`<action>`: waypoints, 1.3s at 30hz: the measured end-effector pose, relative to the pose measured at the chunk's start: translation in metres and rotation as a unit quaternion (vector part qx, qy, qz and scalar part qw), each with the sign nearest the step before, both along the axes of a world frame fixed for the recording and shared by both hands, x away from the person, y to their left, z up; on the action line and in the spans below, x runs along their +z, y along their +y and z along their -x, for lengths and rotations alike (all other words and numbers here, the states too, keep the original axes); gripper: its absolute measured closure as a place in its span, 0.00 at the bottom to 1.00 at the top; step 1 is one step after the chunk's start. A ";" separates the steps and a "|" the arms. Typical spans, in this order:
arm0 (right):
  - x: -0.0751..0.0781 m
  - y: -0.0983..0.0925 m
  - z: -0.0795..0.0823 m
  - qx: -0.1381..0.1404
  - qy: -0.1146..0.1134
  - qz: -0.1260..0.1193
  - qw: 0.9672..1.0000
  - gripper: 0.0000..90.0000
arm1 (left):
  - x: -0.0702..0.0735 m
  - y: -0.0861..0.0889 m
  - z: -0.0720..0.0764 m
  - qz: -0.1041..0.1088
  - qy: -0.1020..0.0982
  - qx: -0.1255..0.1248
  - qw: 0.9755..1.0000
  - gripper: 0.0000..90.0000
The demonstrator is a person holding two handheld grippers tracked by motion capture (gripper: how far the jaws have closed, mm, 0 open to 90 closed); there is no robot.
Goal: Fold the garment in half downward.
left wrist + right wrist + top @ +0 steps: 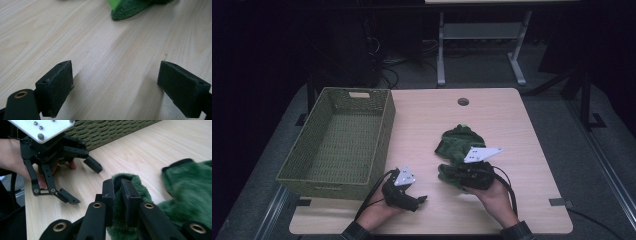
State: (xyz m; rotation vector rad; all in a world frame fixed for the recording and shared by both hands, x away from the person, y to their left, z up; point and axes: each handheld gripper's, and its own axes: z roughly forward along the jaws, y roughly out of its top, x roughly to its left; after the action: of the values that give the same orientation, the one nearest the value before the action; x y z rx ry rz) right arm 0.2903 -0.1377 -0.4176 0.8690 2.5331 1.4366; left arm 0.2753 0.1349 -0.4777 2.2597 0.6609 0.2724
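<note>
A fuzzy green cloth (458,142) lies crumpled at the middle of the wooden table (427,120). My right gripper (451,173) is at the cloth's near edge, its jaws shut on a fold of it. In the right gripper view the two pads pinch the green cloth (185,192) at my right gripper (119,195). My left gripper (421,200) rests low near the front edge, left of the cloth, open. In the left gripper view my left gripper (115,87) has only bare wood between its wide jaws, and a corner of the cloth (130,8) lies farther off.
A green woven basket (339,140) stands on the table's left side, with nothing visible inside it; its wall (107,131) runs behind my left gripper (82,182) in the right gripper view. A round cable hole (463,101) sits near the far edge.
</note>
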 end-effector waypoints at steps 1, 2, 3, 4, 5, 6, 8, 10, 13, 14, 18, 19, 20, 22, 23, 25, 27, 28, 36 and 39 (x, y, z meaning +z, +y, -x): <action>0.001 -0.004 0.000 -0.005 0.001 -0.003 1.000 0.90 | 0.000 0.000 0.000 0.000 0.000 0.000 1.000 0.14; 0.001 -0.008 0.000 -0.009 0.001 -0.004 1.000 0.90 | 0.000 0.000 0.000 0.000 0.000 0.000 1.000 0.14; 0.002 -0.012 0.000 -0.013 -0.001 -0.004 1.000 0.90 | 0.000 0.000 0.000 -0.001 -0.001 -0.001 1.000 0.14; 0.002 -0.016 0.000 -0.018 0.000 -0.006 1.000 0.90 | 0.000 0.000 0.000 0.000 0.001 0.000 1.000 0.14; 0.003 -0.020 0.000 -0.022 -0.001 -0.008 1.000 0.90 | 0.000 0.000 0.000 -0.001 -0.001 -0.001 1.000 0.14; 0.003 -0.024 0.000 -0.026 0.000 -0.007 1.000 0.90 | 0.000 0.000 0.000 -0.001 -0.001 -0.001 1.000 0.14; 0.002 -0.032 0.001 -0.036 -0.001 -0.009 0.999 0.90 | 0.000 0.000 0.000 -0.002 -0.002 -0.001 1.000 0.14; 0.002 -0.040 0.001 -0.045 0.002 -0.013 0.999 0.90 | 0.000 0.000 0.000 -0.001 -0.001 -0.001 1.000 0.14; 0.000 -0.051 0.002 -0.053 0.003 -0.011 0.999 0.90 | 0.000 0.000 0.000 0.000 0.001 -0.001 1.000 0.14; 0.000 -0.051 0.002 -0.053 0.003 -0.011 0.999 0.90 | 0.000 0.000 0.000 0.000 0.001 -0.001 1.000 0.14; -0.004 -0.066 0.004 -0.068 0.015 -0.008 0.998 0.90 | 0.000 0.000 0.000 -0.001 0.001 -0.001 1.000 0.14; -0.006 -0.068 0.005 -0.070 0.018 -0.004 0.997 0.90 | 0.000 0.000 0.000 -0.001 0.001 -0.001 1.000 0.14; -0.008 -0.070 0.005 -0.072 0.021 -0.001 0.997 0.89 | 0.000 0.000 0.000 -0.001 0.001 -0.001 1.000 0.14; -0.011 -0.074 0.006 -0.076 0.031 0.010 0.997 0.89 | 0.000 0.000 0.000 -0.001 0.001 -0.001 1.000 0.14; -0.012 -0.075 0.006 -0.078 0.033 0.013 0.996 0.89 | 0.000 0.000 0.000 -0.001 0.001 -0.001 1.000 0.14; -0.015 -0.078 0.006 -0.080 0.043 0.014 0.996 0.87 | 0.000 0.000 0.000 -0.003 0.001 -0.002 1.000 0.14; -0.017 -0.080 0.007 -0.082 0.047 0.018 0.995 0.87 | 0.000 0.000 0.000 -0.003 0.001 -0.002 1.000 0.14; -0.017 -0.080 0.007 -0.081 0.050 0.020 0.995 0.87 | 0.000 0.000 0.000 -0.003 0.001 -0.002 1.000 0.14; -0.025 -0.068 0.003 -0.051 0.063 0.037 0.996 0.94 | 0.000 0.000 0.000 -0.003 0.001 -0.003 1.000 0.14; -0.026 -0.061 0.000 -0.038 0.059 0.034 0.997 0.96 | 0.000 0.000 0.000 -0.003 0.000 -0.003 1.000 0.14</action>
State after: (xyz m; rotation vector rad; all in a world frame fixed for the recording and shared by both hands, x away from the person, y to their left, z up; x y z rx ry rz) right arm 0.2904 -0.1988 -0.4433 1.0550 2.5844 1.3068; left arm 0.2757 0.1350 -0.4774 2.2666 0.6553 0.2711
